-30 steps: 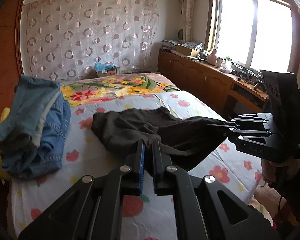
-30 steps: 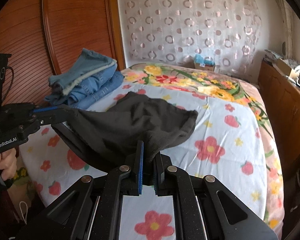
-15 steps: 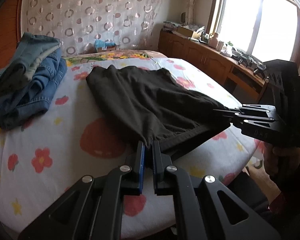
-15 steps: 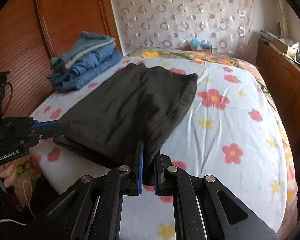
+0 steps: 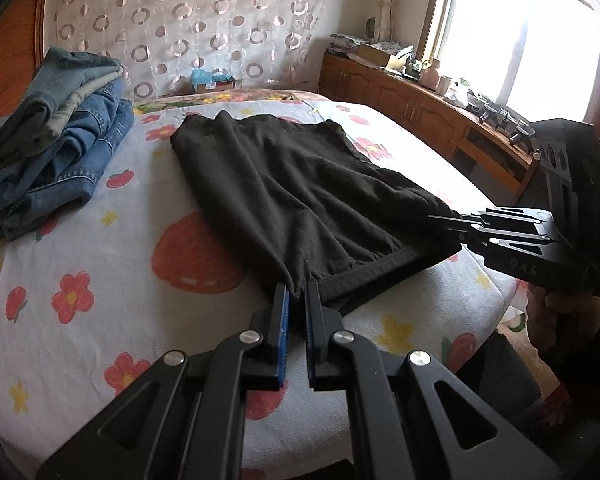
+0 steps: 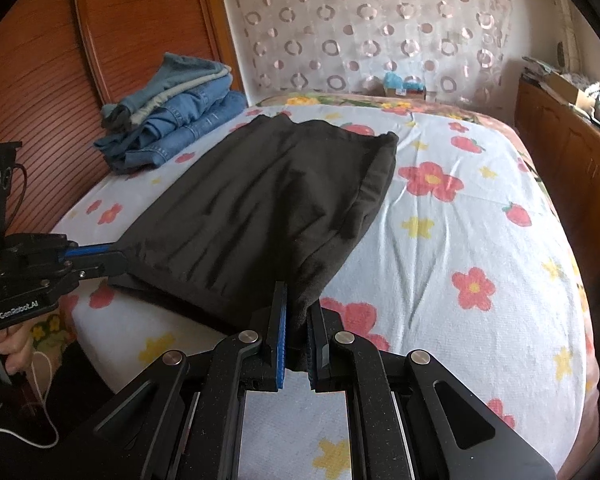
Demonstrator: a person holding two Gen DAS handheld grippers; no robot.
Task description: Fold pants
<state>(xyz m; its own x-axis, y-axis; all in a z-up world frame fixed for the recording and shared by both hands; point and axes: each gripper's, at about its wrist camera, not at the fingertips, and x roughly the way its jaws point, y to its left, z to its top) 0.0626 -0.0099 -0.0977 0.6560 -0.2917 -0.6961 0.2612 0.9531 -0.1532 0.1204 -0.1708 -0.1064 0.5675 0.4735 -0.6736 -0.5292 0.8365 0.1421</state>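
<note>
Dark brown pants (image 5: 292, 184) lie spread flat on the flowered bed sheet (image 5: 100, 280), folded over, with the waistband hem at the near edge. My left gripper (image 5: 296, 294) is shut on the near left corner of the pants. My right gripper (image 6: 296, 300) is shut on the near right corner. In the left wrist view the right gripper (image 5: 448, 224) pinches the cloth at the right. In the right wrist view the pants (image 6: 268, 200) stretch away from me and the left gripper (image 6: 118, 256) holds their left corner.
A stack of folded blue jeans (image 5: 56, 144) sits at the far left of the bed, also in the right wrist view (image 6: 172, 116). A wooden headboard (image 6: 112, 40) stands at the left. A wooden sideboard (image 5: 420, 112) runs under the window at the right.
Both grippers have pulled the pants toward the near bed edge and lowered them, so the bunched cloth now lies flat and stretched on the sheet.
</note>
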